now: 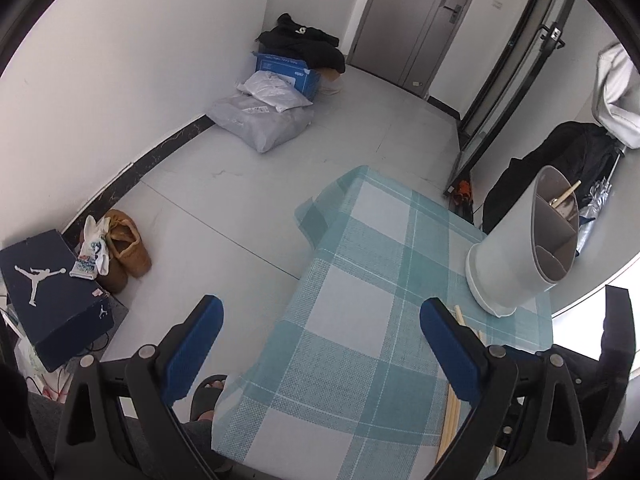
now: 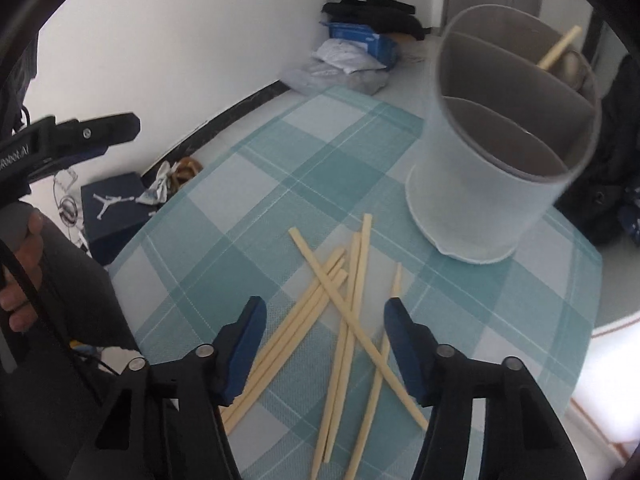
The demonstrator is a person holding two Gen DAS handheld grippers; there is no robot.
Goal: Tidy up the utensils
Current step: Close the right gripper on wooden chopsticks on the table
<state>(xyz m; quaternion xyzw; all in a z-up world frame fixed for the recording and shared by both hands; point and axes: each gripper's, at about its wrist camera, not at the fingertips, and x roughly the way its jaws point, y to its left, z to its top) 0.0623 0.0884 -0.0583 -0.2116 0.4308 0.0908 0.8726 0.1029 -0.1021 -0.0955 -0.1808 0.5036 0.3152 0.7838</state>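
Several pale wooden chopsticks (image 2: pixel 340 300) lie crossed in a loose pile on the teal checked tablecloth (image 2: pixel 240 200). My right gripper (image 2: pixel 325 304) hovers over the pile, tilted down, its blue pads apart and touching nothing. Beyond the pile stands a grey round utensil holder (image 2: pixel 480 200) with dividers; one chopstick (image 2: pixel 560 52) leans in its far compartment. My left gripper (image 1: pixel 322 304) is wide open and empty over the table's left side. Its right finger overlaps the chopsticks (image 1: pixel 452 412) in view. The holder (image 1: pixel 516 256) is at its right.
Left of the table on the floor are a dark shoe box (image 1: pixel 48 296) and brown shoes (image 1: pixel 128 244). Parcels (image 1: pixel 264 116) lie by the far wall. A black bag (image 1: pixel 560 168) sits behind the holder. A sandalled foot (image 1: pixel 208 392) is by the table's near edge.
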